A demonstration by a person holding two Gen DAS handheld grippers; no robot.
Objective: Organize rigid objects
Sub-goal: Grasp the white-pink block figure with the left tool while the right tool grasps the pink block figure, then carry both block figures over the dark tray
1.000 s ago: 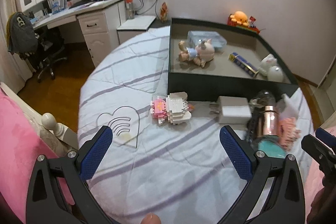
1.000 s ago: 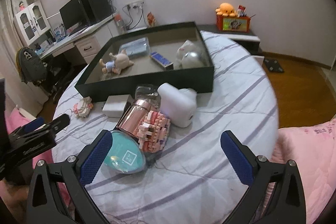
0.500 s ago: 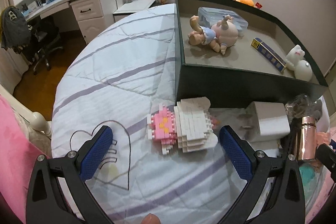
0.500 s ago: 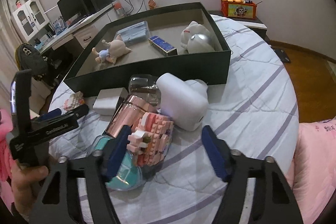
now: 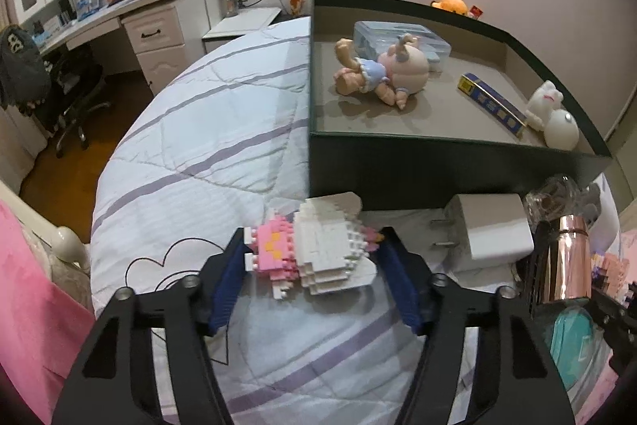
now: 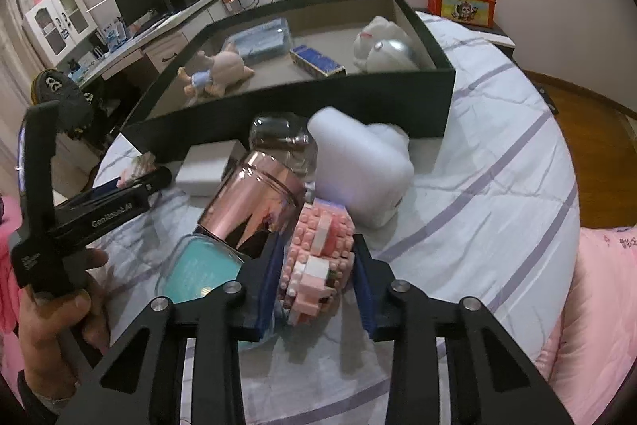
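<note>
Because both brick-built figures are light, stiff and likely to shed pieces, they want squeezing across their flat sides. The left gripper point(image 5: 312, 263), jaws just closing, pinches the pink-and-white figure point(image 5: 314, 251) on the bedspread point(image 5: 207, 154) before the dark tray point(image 5: 438, 166). The right gripper point(image 6: 316, 279), likewise closing, clamps the pink brick figure point(image 6: 318, 261); its underside is hidden.

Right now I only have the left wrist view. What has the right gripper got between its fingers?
Observer: The right gripper has just been closing on a pink brick figure; both pads look to touch it.
Operator: Anything crowding it?
Observer: A rose-gold bottle lies right beside one finger.
Operator: And behind?
Observer: A white rounded gadget sits just beyond the figure, before the dark box.
</note>
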